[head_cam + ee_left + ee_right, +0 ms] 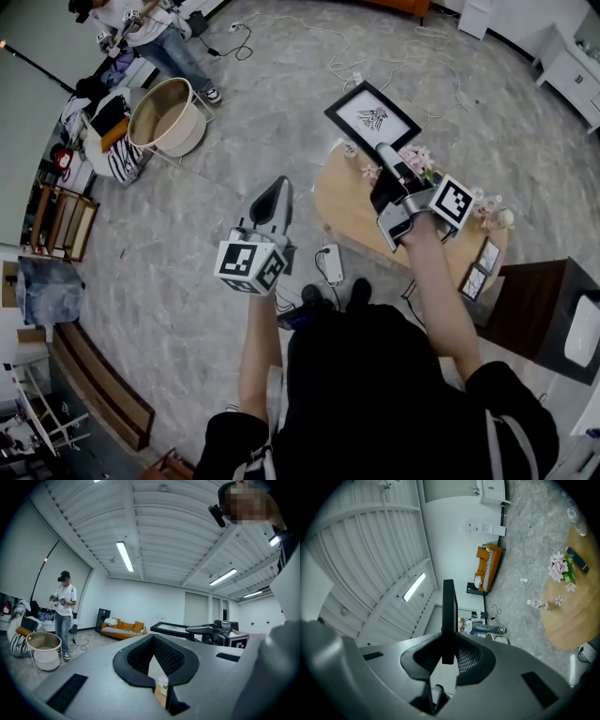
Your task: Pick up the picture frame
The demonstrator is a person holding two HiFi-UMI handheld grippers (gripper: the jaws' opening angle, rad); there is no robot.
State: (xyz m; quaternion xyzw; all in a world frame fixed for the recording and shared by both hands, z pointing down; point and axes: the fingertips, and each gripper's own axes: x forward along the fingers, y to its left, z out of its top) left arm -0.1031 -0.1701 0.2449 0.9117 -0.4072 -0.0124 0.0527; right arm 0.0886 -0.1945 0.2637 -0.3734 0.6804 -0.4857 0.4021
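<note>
The picture frame is black with a white mat and a dark drawing. It hangs tilted in the air past the far edge of the round wooden table. My right gripper is shut on its near edge. In the right gripper view the frame stands edge-on between the pads. From the left gripper view the frame and the right gripper show side-on. My left gripper hovers left of the table over the floor, its tips together with nothing held.
Pink flowers and small framed pictures sit on the table. A dark cabinet stands at the right. A white power strip lies on the floor. A round tub and a person are far left.
</note>
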